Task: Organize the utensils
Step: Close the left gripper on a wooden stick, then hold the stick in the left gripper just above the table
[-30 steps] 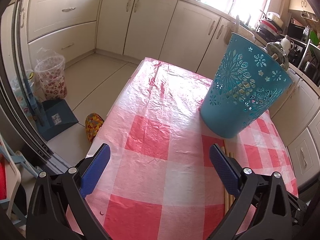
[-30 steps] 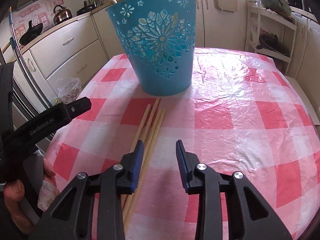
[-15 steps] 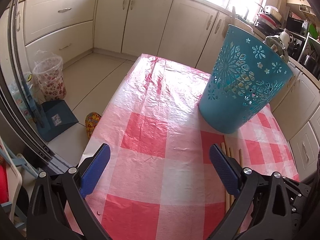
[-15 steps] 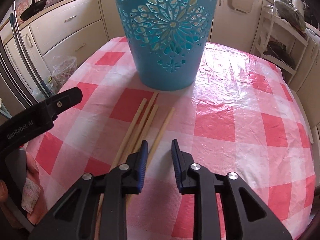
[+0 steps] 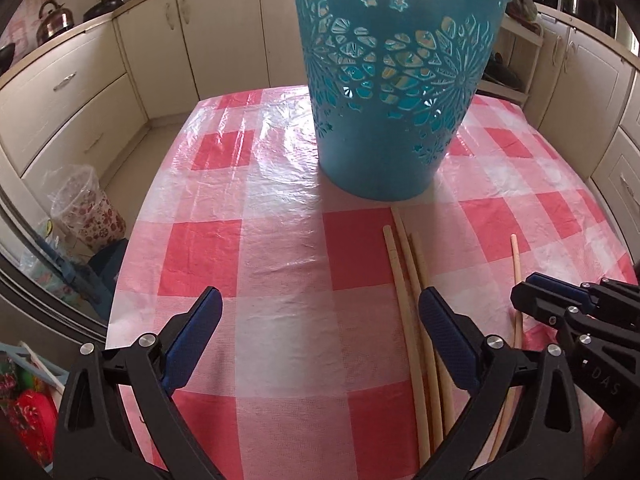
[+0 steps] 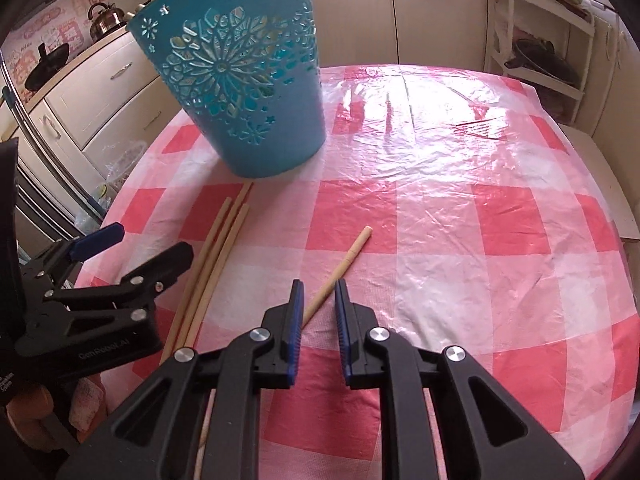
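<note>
Table carries a pink-and-white checked plastic cloth. A teal perforated bin stands upright toward the far left part of the table, apart from both grippers.

Three wooden sticks lie bunched together, side by side, running from just in front of the bin's base back toward the near edge. A fourth, single stick lies apart from the bundle, to its right, angled across a white square, its far end free on the cloth.

Left gripper: jaws stand wide apart, nothing between the pads; its right-hand finger sits over the bundle of three sticks. It is released and low above the cloth near the near left edge.

Right gripper: jaws have just been closing and stand narrow, with a gap remaining. The single stick passes between the fingertips; contact of the pads with it is not confirmed, so a grasp cannot be told

A hand shows behind the left gripper
</note>
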